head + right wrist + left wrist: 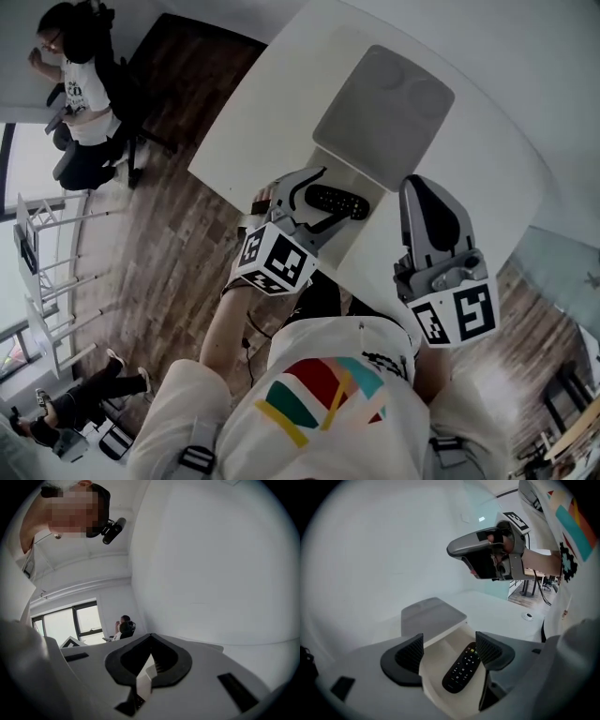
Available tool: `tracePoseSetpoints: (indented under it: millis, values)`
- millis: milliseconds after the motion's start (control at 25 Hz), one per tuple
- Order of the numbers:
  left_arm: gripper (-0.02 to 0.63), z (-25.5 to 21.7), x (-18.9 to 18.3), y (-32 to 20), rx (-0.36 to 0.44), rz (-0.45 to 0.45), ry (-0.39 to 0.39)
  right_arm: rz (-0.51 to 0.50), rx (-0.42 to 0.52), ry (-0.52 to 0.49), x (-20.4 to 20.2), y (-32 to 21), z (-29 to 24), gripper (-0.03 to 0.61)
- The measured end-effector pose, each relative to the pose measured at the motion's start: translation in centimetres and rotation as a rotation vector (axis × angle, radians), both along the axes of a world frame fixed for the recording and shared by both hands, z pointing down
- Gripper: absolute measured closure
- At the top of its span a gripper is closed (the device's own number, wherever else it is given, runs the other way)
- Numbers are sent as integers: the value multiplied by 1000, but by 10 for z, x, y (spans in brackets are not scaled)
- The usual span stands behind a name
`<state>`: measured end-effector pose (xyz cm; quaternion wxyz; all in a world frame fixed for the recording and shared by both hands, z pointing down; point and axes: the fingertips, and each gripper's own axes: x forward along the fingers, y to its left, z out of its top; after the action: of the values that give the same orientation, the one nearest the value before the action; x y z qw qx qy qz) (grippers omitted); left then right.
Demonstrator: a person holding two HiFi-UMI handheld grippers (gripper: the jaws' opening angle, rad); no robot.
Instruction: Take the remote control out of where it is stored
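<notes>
A black remote control [339, 202] [461, 667] lies flat on the floor of an open cream compartment [361, 183] [440, 646] set in the white table. A grey lid [384, 112] [431, 616] lies just beyond the opening. My left gripper [314, 202] [449, 651] hangs open over the compartment, with its ribbed pads [410, 653] on either side of the remote's near half and not pressing on it. My right gripper [419, 186] [150, 637] is held up to the right, away from the compartment. It is shut with nothing between its fingers, and it also shows as the right gripper [452, 550] high in the left gripper view.
The white table [281, 84] ends at its left edge over a wood floor [159, 234]. A person [80, 84] sits at a desk far left. A round cable grommet [528, 616] sits in the tabletop to the right of the compartment.
</notes>
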<state>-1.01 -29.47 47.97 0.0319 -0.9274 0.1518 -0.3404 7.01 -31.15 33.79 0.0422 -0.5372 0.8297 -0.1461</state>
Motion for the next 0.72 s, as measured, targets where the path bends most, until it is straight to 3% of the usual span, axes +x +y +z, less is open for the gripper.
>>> tracePoseSetpoints:
  millis: [160,280,480,720]
  values:
    - [278,24,3,10,-101,46,-40,9,-28,5,7,-1,10,578]
    - [278,54,-4,20,-122,136,-183,-6,-36,9,4,-4,21,578]
    - [279,76,-1,28,-77,290,-438,-21,-52,-7,7,-6,22,578]
    - [279,101,0,22,-106,352,-564,-23,-81,-34,11,-14,36,578]
